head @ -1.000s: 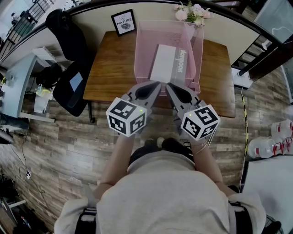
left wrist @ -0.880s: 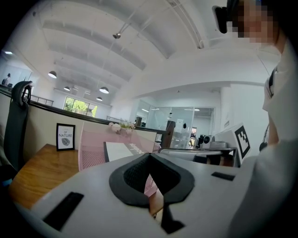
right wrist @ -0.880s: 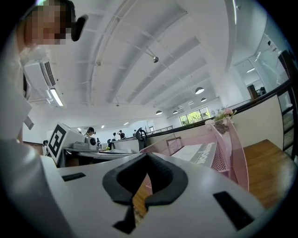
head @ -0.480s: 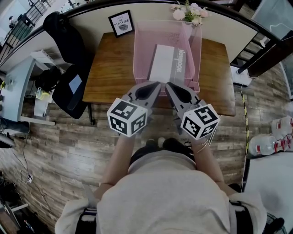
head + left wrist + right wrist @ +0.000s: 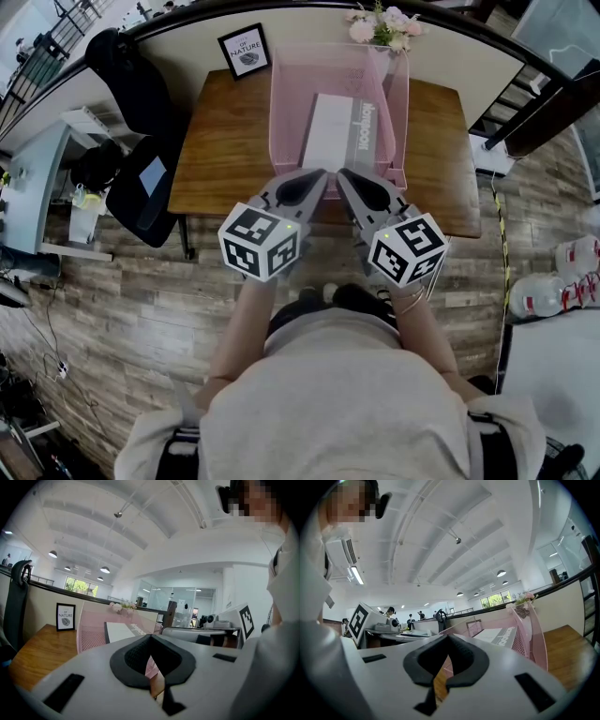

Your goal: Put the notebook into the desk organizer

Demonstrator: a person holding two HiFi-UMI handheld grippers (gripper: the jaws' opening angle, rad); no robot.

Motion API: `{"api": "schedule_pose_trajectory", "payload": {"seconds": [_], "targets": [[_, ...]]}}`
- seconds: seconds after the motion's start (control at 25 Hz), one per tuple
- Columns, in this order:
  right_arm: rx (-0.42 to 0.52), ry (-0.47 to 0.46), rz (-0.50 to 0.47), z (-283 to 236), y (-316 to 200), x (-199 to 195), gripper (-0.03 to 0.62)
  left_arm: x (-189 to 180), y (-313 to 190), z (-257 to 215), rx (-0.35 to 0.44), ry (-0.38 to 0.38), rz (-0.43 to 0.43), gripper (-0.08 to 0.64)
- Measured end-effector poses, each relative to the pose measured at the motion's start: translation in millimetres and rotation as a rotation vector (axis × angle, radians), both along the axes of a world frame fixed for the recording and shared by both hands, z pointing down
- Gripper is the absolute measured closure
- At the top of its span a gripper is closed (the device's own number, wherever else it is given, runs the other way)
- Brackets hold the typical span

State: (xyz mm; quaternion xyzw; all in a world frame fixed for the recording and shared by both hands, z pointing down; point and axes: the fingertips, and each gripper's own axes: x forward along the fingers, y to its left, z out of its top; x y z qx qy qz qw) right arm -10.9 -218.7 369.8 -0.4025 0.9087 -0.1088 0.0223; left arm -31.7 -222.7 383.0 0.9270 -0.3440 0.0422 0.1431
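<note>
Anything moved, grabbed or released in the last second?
Nothing visibly changed. The left gripper and right gripper stay shut and empty at the near edge of the table. The notebook still lies inside the pink desk organizer.

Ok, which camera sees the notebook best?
The head view: it looks down on the whole notebook lying inside the pink organizer. Both gripper views look across the table, so they show only a flat, slanted strip of it.

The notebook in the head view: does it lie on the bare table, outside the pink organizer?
No, the notebook lies flat inside the pink organizer, between its mesh walls.
</note>
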Motion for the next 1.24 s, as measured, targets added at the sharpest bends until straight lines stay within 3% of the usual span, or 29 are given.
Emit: {"api": "schedule_pose_trajectory", "payload": {"seconds": [1.24], "targets": [[-0.017,-0.002,-0.013,5.4,-0.8,0.0,0.581,4.3,-0.6,4.9,-0.015,-0.017,0.004,0.548]]}}
